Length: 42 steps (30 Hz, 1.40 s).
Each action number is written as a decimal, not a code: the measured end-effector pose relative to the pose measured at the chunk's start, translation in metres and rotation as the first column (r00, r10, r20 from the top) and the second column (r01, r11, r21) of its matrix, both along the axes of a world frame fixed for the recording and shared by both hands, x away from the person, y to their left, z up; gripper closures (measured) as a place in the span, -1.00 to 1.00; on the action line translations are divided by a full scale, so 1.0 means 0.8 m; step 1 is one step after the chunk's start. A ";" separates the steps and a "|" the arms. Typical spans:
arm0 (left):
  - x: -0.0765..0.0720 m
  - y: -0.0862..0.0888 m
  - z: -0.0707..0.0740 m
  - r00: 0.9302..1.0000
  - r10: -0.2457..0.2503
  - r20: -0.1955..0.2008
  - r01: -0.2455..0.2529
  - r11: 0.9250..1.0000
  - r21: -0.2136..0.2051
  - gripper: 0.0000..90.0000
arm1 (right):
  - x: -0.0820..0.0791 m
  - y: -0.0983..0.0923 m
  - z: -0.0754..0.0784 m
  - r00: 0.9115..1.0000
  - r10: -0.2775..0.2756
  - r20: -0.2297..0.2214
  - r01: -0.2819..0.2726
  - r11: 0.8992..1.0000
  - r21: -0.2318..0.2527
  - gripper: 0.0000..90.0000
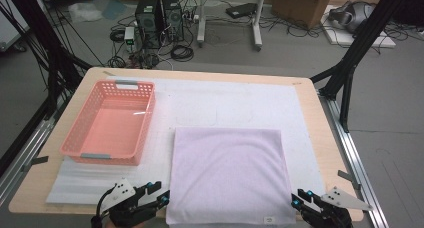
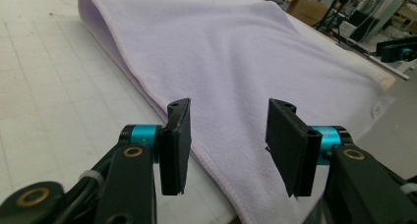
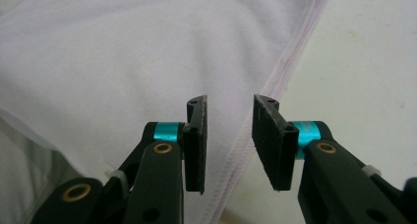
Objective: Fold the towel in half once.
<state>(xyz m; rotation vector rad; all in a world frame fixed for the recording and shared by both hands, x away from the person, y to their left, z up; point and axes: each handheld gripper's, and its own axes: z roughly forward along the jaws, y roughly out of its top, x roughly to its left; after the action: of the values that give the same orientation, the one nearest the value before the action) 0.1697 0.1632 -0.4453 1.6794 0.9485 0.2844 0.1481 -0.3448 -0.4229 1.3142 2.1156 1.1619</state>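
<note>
A lilac towel (image 1: 227, 173) lies flat and folded on the white mat (image 1: 225, 103), with a small label at its near right corner. My left gripper (image 1: 161, 196) sits at the towel's near left corner. In the left gripper view its jaws (image 2: 228, 135) stand open over the towel's hemmed left edge (image 2: 211, 160), with nothing pinched. My right gripper (image 1: 299, 199) is at the near right corner. In the right gripper view it (image 3: 228, 135) is open, and the towel's stitched edge (image 3: 246, 145) runs under the gap.
An empty pink plastic basket (image 1: 145, 123) stands on the mat at the left, beyond my left gripper. The wooden table's edge (image 1: 322, 138) runs along the right. Computers, cables and boxes lie on the floor behind the table.
</note>
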 end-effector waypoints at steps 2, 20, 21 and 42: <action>0.008 -0.002 0.000 1.000 0.005 0.005 -0.005 1.000 0.006 0.19 | 0.009 -0.001 -0.002 1.000 -0.006 -0.003 0.006 1.000 -0.017 0.51; 0.116 -0.029 0.001 0.999 0.000 -0.038 0.003 0.998 0.062 0.19 | 0.129 0.002 -0.010 1.000 0.012 -0.021 -0.013 1.000 -0.025 0.54; 0.125 -0.032 0.003 0.999 -0.003 -0.042 0.006 0.998 0.069 0.19 | 0.136 0.004 -0.010 1.000 0.011 -0.022 -0.012 1.000 -0.024 0.54; 0.246 -0.064 -0.008 0.964 0.235 -0.124 -0.198 0.947 0.255 -0.01 | 0.257 0.015 -0.014 0.990 -0.122 -0.074 0.113 0.988 -0.108 0.34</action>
<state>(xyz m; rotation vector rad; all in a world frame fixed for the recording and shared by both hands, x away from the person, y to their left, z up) 0.3668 0.1123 -0.4520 1.8382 1.2594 0.4374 0.3539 -0.3325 -0.4342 1.4389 2.0921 0.9539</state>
